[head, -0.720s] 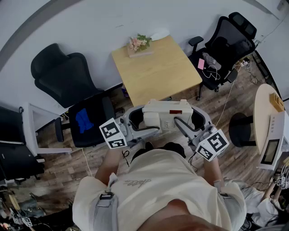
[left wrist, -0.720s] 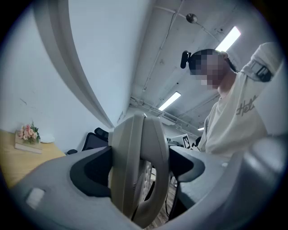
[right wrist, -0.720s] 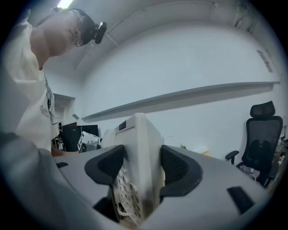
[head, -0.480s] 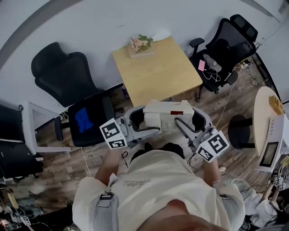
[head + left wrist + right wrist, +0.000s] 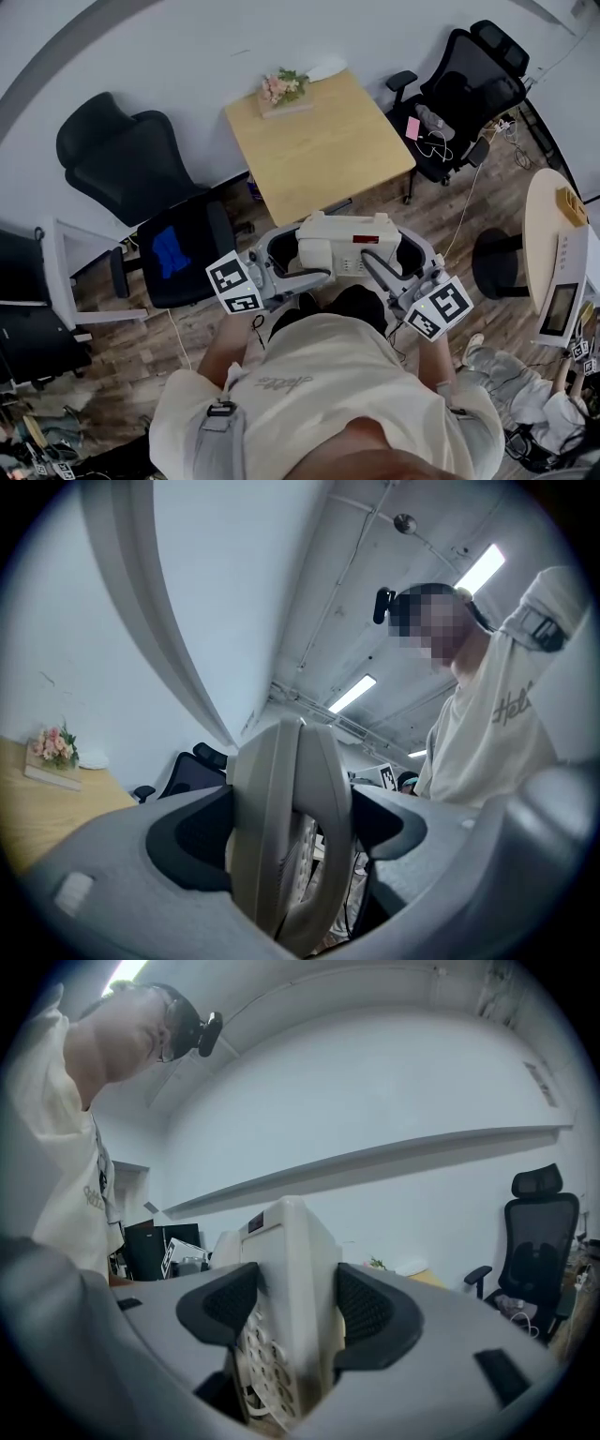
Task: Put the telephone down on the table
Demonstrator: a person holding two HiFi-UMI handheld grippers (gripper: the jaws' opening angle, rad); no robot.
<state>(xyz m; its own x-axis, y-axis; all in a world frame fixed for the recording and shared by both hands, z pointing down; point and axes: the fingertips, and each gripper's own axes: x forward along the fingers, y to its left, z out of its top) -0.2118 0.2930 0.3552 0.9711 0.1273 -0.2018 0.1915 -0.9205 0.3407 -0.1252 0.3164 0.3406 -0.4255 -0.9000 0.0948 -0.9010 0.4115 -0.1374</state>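
1. my left gripper (image 5: 292, 251) has its jaws spread wide and clamped on the handset end of the telephone (image 5: 349, 246). in the left gripper view the dark pads (image 5: 192, 832) press on both sides of the cream handset, which stands edge-on between them.
2. my right gripper (image 5: 401, 255) is also wide and closed on the telephone's other end. in the right gripper view its pads (image 5: 361, 1312) sit against the two faces of the body, and the keypad shows on the left face.
3. the telephone hangs in the air between the two grippers, in front of my chest and roughly level. the handset is at the left and a red strip faces up. it is over the wooden floor (image 5: 141, 347), not on the worktop.
4. the worktop (image 5: 328, 150) is a square of light wood. in the head view its near corner is just beyond the telephone, and its far side is against the pale wall.
5. a bunch of pink flowers (image 5: 279, 87) sits at the worktop's far edge, with a white thing (image 5: 325, 67) near it at the corner.
6. a black office chair (image 5: 131, 159) stands to the worktop's left with a blue cloth (image 5: 169, 251) on the seat. a second black chair (image 5: 469, 84) stands to the right, with small things on its seat.
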